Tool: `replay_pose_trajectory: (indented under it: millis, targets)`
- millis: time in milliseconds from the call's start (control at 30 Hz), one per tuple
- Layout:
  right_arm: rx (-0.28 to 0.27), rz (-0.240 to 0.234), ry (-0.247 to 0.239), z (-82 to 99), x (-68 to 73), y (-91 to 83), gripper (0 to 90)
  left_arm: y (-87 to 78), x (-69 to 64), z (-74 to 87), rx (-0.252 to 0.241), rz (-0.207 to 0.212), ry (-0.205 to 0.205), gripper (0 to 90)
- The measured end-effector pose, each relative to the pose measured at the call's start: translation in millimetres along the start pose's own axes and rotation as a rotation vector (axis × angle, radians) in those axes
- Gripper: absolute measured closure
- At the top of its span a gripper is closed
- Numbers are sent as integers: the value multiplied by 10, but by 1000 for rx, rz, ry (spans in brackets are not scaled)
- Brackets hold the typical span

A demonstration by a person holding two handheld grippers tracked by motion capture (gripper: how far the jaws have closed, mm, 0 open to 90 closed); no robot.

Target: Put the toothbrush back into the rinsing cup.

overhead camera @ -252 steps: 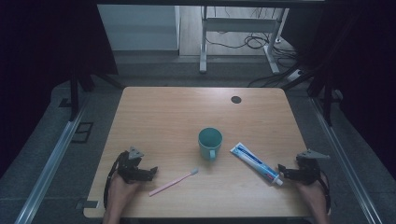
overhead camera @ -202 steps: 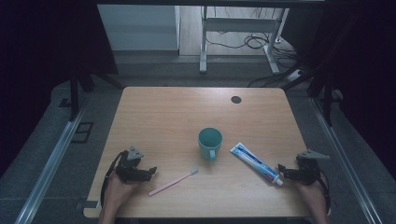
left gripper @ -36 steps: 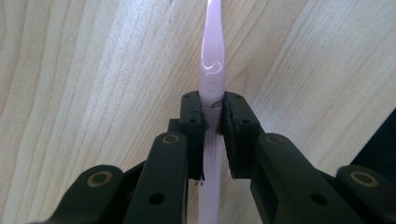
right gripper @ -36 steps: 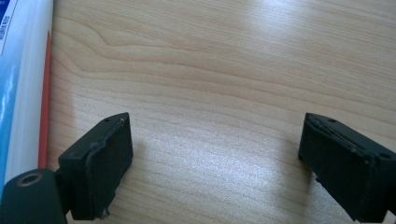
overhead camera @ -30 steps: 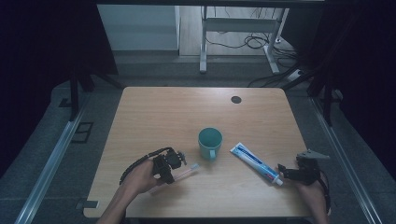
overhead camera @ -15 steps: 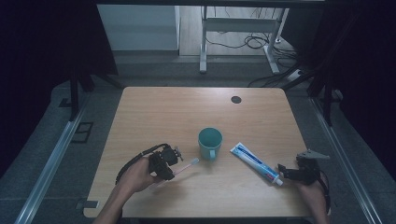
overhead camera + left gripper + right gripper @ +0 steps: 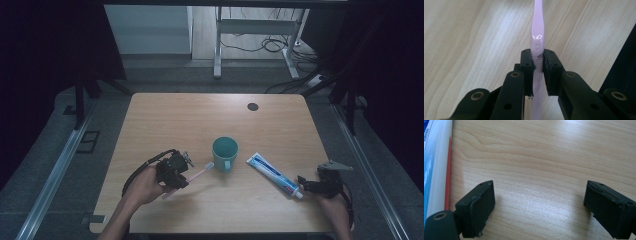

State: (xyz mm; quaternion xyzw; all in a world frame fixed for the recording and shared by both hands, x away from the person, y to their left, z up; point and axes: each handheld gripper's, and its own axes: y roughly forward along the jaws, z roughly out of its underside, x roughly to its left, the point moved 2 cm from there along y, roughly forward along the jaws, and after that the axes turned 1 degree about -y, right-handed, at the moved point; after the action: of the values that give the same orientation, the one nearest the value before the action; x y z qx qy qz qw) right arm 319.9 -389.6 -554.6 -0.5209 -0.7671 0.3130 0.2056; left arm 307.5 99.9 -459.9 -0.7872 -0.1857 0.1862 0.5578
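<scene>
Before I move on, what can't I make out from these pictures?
- Toothbrush bristle head: left gripper view, cut off by the top edge; high view, too small.
- Toothpaste tube cap: high view, partly behind the right gripper.
- Toothpaste tube print: right gripper view, cut off at the left edge.
- Cup contents: too dark.

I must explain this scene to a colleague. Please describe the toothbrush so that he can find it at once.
On the wooden table, look left of the teal cup. The toothbrush is the thin pink stick clamped in the left gripper, its head towards the cup. The toothpaste tube, right of the cup, is wider, white and blue.
</scene>
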Motion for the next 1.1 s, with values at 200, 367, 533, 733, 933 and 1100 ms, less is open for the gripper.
replay_pose_trajectory:
  millis: [200, 367, 533, 733, 933, 1100]
  targets:
    - [0, 0, 0, 0, 0, 0, 97, -79, 15, -11, -55, -10, -9, 790]
    - [0, 0, 0, 0, 0, 0, 97, -127, 31, -30, -104, -24, -14, 790]
    - [0, 0, 0, 0, 0, 0, 97, -166, 46, -45, -156, -26, -28, 790]
    - [0, 0, 0, 0, 0, 0, 97, -213, 67, -78, -220, -35, -55, 790]
    - [0, 0, 0, 0, 0, 0, 97, -257, 91, -143, -277, -38, -68, 790]
    - [0, 0, 0, 0, 0, 0, 97, -286, 99, -200, -310, -43, -75, 790]
